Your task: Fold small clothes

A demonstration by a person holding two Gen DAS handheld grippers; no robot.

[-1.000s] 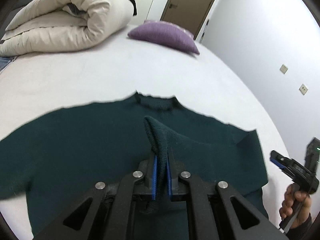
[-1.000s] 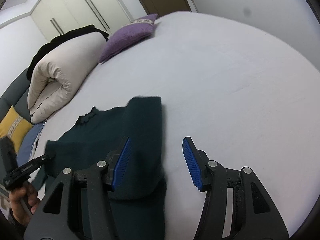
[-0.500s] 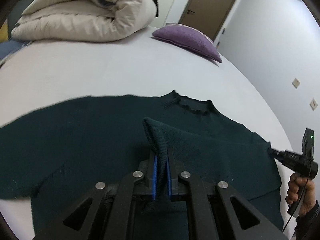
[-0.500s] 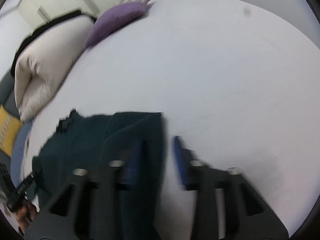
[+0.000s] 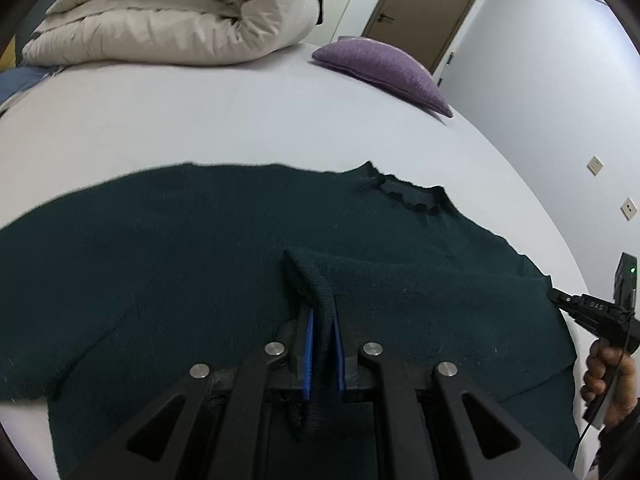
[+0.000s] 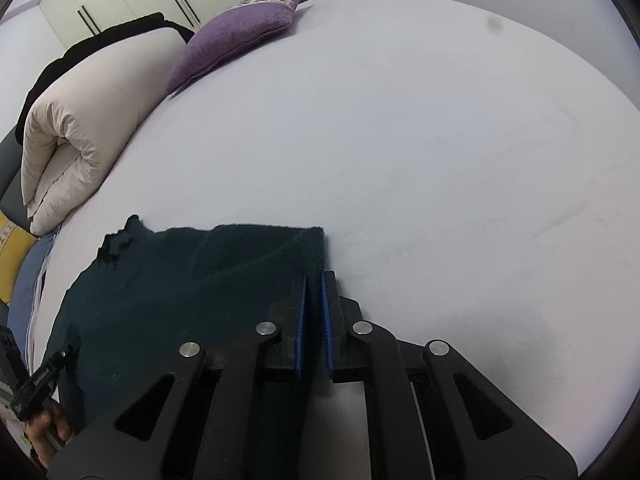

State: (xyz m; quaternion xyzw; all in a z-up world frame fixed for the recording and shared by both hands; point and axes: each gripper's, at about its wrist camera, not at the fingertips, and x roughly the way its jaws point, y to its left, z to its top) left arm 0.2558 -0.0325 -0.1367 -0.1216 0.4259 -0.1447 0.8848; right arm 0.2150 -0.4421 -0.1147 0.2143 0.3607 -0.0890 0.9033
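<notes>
A dark green knit sweater (image 5: 160, 260) lies spread on the white bed (image 5: 240, 120), collar (image 5: 412, 196) toward the far side. My left gripper (image 5: 320, 314) is shut on a raised fold of its ribbed edge, which stands up between the blue pads. In the right wrist view the sweater (image 6: 180, 292) has a sleeve folded over its body. My right gripper (image 6: 314, 280) is shut on the sweater's right edge, with dark knit between the pad tips. The right gripper (image 5: 592, 312) also shows at the sweater's right side, a hand on its handle. The left gripper (image 6: 40, 376) appears at lower left.
A rolled cream duvet (image 5: 180, 12) and a purple cushion (image 5: 380, 68) lie at the far end of the bed. A brown door (image 5: 424, 4) and white wall stand behind. A yellow cushion (image 6: 10, 256) sits at the left edge; bare sheet (image 6: 440, 160) stretches right of the sweater.
My right gripper went from open to shut and moved onto the sweater's right edge. My left gripper sank a little, still holding the fold.
</notes>
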